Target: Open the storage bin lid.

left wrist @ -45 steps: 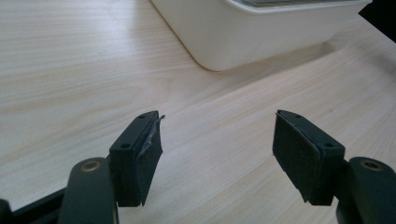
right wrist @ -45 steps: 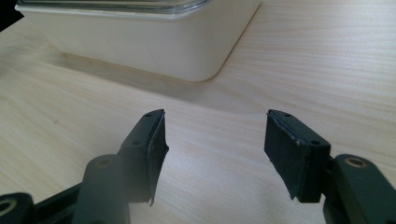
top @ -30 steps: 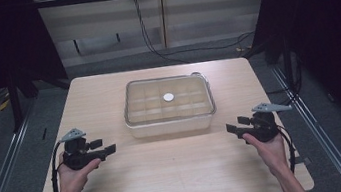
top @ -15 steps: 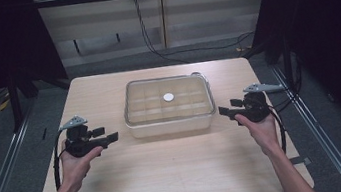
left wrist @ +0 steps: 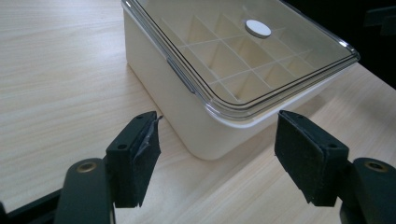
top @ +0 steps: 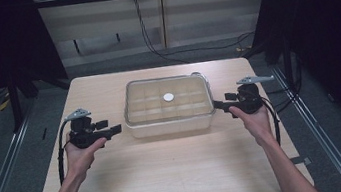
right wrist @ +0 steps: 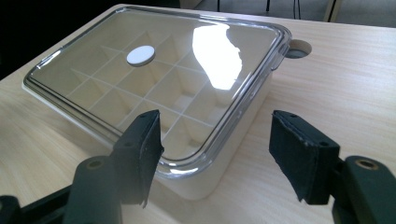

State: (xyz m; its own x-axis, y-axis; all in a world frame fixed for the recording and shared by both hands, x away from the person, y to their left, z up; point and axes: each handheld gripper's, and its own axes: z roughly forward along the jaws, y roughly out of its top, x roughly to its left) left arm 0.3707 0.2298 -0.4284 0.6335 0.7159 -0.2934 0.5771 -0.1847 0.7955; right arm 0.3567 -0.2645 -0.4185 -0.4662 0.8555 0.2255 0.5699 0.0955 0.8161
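Observation:
A cream box (top: 170, 121) with a clear lid (top: 168, 104) stands at the middle of the wooden table (top: 170, 177). Dividers show through the lid, and a small white disc (top: 168, 97) lies on its centre. My left gripper (top: 109, 126) is open just off the box's left end. In the left gripper view the box's near corner (left wrist: 205, 135) lies a little ahead of the open left gripper (left wrist: 217, 158). My right gripper (top: 222, 101) is at the box's right end. Its jaws have just been opening. The right gripper (right wrist: 215, 154) frames the lid's corner (right wrist: 187, 163) without pressing on it.
A round cable hole (right wrist: 298, 48) is cut in the table just behind the box. Bare wood lies in front of the box and on both sides. Dark floor, metal rails and cables surround the table.
Both hands have moved away from the table's front edge and inward, to the two ends of the box. The box has not moved.

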